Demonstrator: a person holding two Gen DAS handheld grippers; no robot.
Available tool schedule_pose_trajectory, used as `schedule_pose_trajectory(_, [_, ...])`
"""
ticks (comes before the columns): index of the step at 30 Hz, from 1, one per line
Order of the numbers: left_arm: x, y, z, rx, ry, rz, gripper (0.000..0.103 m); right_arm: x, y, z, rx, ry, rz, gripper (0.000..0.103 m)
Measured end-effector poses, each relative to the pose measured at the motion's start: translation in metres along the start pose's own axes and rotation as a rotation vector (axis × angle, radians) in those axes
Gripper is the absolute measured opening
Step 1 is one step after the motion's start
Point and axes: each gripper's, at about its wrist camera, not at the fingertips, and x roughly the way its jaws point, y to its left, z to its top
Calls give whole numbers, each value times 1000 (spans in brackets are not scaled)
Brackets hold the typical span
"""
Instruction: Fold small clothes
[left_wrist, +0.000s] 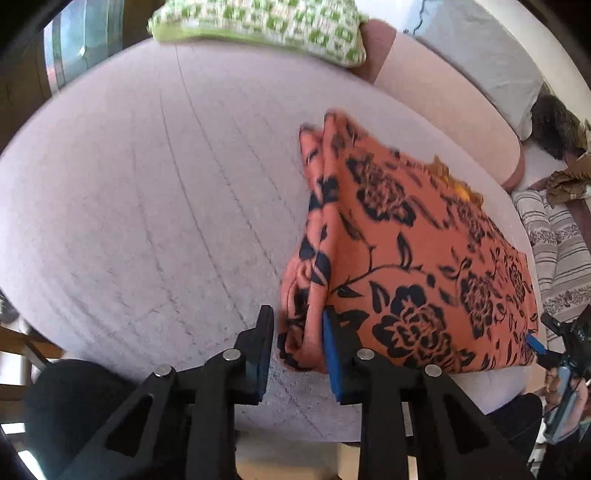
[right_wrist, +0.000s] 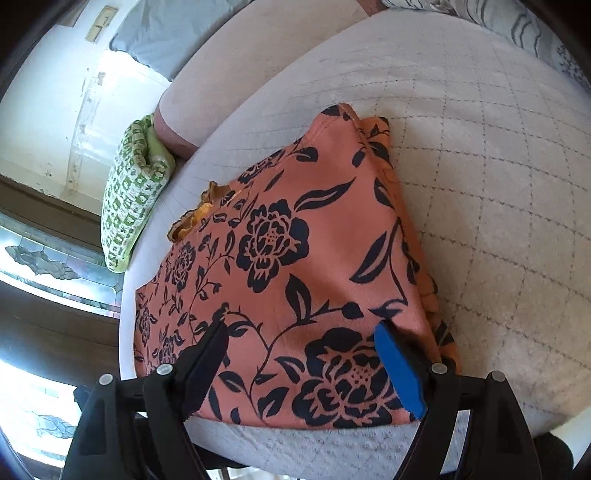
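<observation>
Orange cloth printed with black roses, the garment (right_wrist: 295, 266), lies folded on a pale quilted bed (right_wrist: 480, 184), close to the near edge of the mattress. A mustard-yellow frill pokes out from under its far side. From the left wrist view, the left gripper (left_wrist: 297, 343) has its fingers (left_wrist: 338, 354) drawn in around the bunched corner fold of the garment (left_wrist: 406, 240); the blue pad presses the cloth on one side (whether the black finger on the other side also touches is hard to tell). The right gripper (right_wrist: 306, 354) hovers over the garment's near edge with its fingers (right_wrist: 399, 365) spread wide apart, the flat cloth beneath them and nothing clamped. A green checked pillow (right_wrist: 129, 206) sits at the bed's far edge.
</observation>
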Motion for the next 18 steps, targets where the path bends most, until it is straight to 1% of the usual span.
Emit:
schedule_pose_trajectory(1, [-12, -7, 1, 40, -47, 36, 30, -7, 1, 0, 4, -16, 5, 84])
schedule_pose_trajectory(2, [-23, -17, 2, 79, -97, 64, 34, -19, 2, -1, 2, -51, 14, 84])
schedule_pose_trajectory(4, [-39, -36, 5, 132, -172, 81, 56, -44, -1, -3, 27, -125, 20, 84])
schedule_pose_trajectory(5, [-43, -46, 7, 161, -202, 85, 60, -56, -6, -7, 67, -154, 41, 84])
schedule_pose_trajectory(6, [-46, -58, 10, 199, -229, 88, 66, -63, -10, -11, 99, -167, 57, 84])
schedule_pose_trajectory(7, [-45, -73, 14, 242, -249, 88, 70, -70, -18, -19, 157, -179, 71, 84])
schedule_pose_trajectory(8, [-41, -86, 18, 275, -257, 86, 70, -71, -24, -30, 208, -177, 83, 84])
schedule_pose_trajectory(9, [-34, -102, 20, 310, -257, 75, 70, -67, -27, -37, 224, -154, 89, 84])
schedule_pose_trajectory(11, [-22, -122, 21, 341, -239, 39, 70, -55, -30, -47, 220, -108, 61, 84])
schedule_pose_trajectory(13, [-7, -146, 23, 380, -220, 6, 70, -48, -35, -50, 230, -113, 21, 84])
schedule_pose_trajectory(15, [5, -170, 22, 420, -229, -25, 70, -45, -40, -49, 263, -124, 44, 84])
schedule_pose_trajectory(16, [8, -180, 19, 427, -232, -23, 70, -44, -41, -48, 281, -128, 49, 84])
schedule_pose_trajectory(18, [21, -195, 18, 441, -229, -45, 70, -42, -37, -49, 281, -123, 69, 84])
